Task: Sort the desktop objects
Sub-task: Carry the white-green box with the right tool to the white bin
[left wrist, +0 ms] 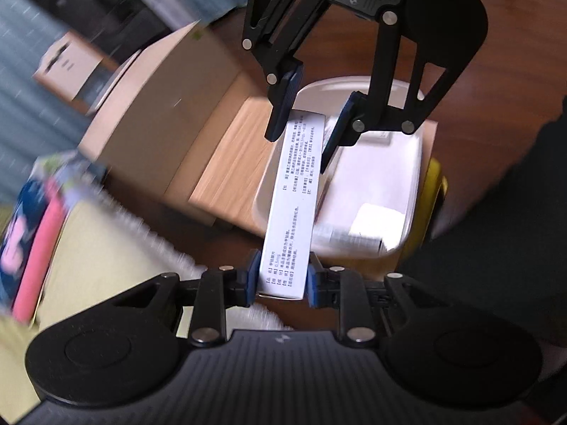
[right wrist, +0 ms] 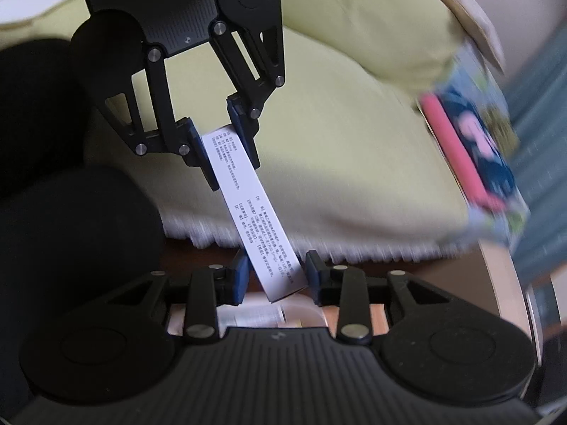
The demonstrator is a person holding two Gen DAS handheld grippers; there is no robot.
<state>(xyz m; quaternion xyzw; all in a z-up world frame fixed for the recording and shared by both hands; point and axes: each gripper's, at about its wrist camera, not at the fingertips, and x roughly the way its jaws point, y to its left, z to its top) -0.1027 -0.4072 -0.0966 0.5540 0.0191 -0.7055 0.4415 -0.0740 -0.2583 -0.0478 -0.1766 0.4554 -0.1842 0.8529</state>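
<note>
Jaws of both the left gripper (left wrist: 281,279) and right gripper (right wrist: 273,278) clamp one long white box (left wrist: 294,191), mid-carry; next, lowering into the white tray (left wrist: 411,177) at four o'clock.

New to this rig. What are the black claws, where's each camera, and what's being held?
No robot arm here: a person carries two hand-held two-finger grippers, each with a fisheye camera looking along its fingers.

In the left wrist view, the left gripper sits at the bottom and the right gripper reaches in from the top. The right wrist view is the reverse: right gripper below, left gripper above.

Both are shut on one long white box with small print, one at each end, so it hangs between them.

Beneath it is a white bin with packets inside, standing on a wooden block. Beside that lie a pale yellow cloth and a pink and blue book. The background is motion-blurred.
</note>
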